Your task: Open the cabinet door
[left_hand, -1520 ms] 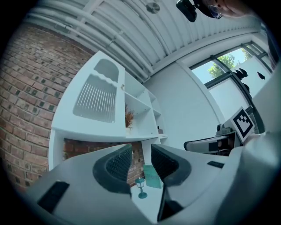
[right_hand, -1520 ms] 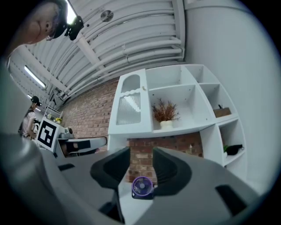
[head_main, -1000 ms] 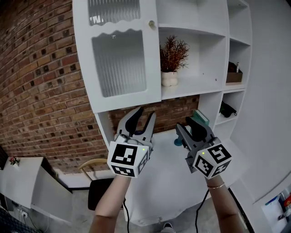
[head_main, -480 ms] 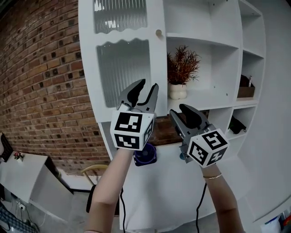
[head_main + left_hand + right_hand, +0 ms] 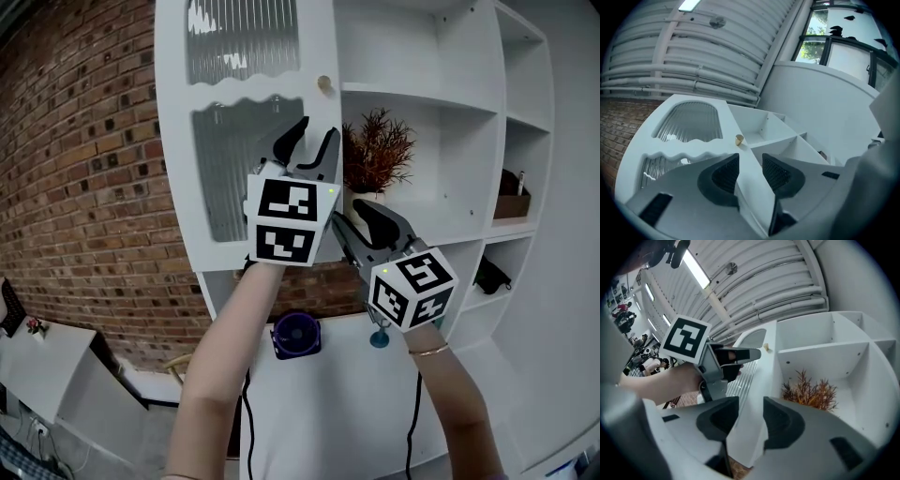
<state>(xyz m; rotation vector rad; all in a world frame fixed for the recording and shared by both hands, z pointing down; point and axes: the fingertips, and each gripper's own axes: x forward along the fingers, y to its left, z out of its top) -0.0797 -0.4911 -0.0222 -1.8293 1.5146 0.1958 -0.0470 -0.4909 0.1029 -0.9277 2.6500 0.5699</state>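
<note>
Although the cabinet door (image 5: 244, 141) at the head view's upper left stands shut, its brass knob (image 5: 324, 83) untouched, the left gripper (image 5: 315, 131) hangs just below the knob, jaws opening on nothing; the right gripper (image 5: 356, 217), lower right, gapes empty; grasp and pull are both left to do.

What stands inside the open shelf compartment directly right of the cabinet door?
A reddish dried plant stands in the compartment. Its pot is mostly covered by the right tool, so its shape cannot be told.
</note>
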